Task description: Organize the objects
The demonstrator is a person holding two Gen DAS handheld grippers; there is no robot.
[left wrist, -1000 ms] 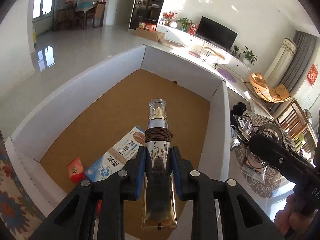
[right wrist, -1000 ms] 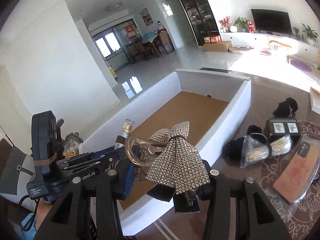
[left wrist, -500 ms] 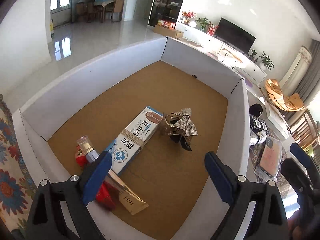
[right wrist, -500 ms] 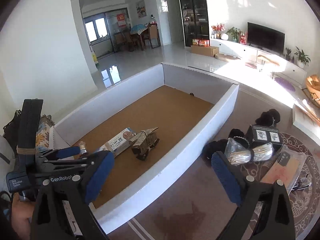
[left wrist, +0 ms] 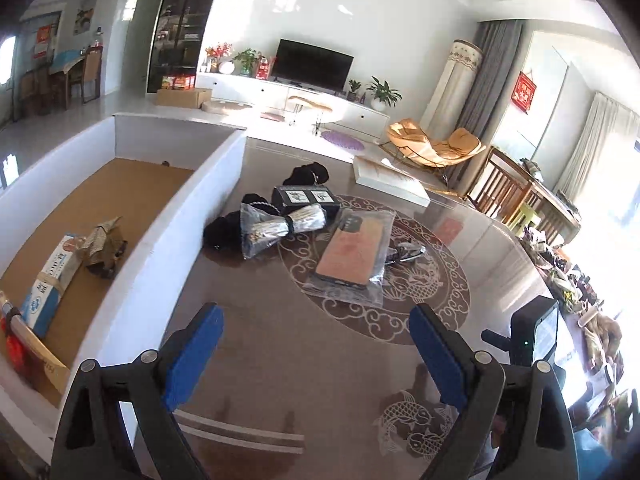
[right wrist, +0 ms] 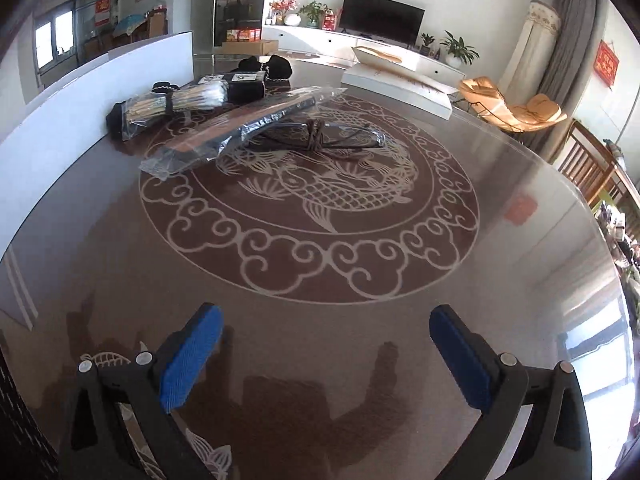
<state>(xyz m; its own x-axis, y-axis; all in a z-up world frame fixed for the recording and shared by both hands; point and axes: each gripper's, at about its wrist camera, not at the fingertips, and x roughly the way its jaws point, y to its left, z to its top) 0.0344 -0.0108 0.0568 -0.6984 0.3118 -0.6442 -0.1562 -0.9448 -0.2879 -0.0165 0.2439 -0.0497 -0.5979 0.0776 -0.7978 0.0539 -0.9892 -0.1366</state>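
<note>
The white box (left wrist: 180, 236) with a brown floor stands at the left. In it lie a blue-and-white carton (left wrist: 52, 280), a rhinestone bow clip (left wrist: 102, 244) and a gold tube (left wrist: 28, 340). On the table lie a bagged phone case (left wrist: 352, 248), a bagged bundle of sticks (left wrist: 280, 224), a black box (left wrist: 306, 198), black items (left wrist: 306, 174) and glasses (right wrist: 320, 136). My left gripper (left wrist: 316, 344) is open and empty over the table. My right gripper (right wrist: 328, 344) is open and empty, low over the table.
The round brown table (right wrist: 320, 216) has a fish pattern and a glossy top. A white flat box (right wrist: 396, 80) lies at its far side. The box wall (right wrist: 80, 112) runs along the left. Chairs (left wrist: 512, 196) stand to the right.
Both grippers let go of their things in the box, the tube and the bow clip. Both have swung right out of the box and now face the loose items on the table.
</note>
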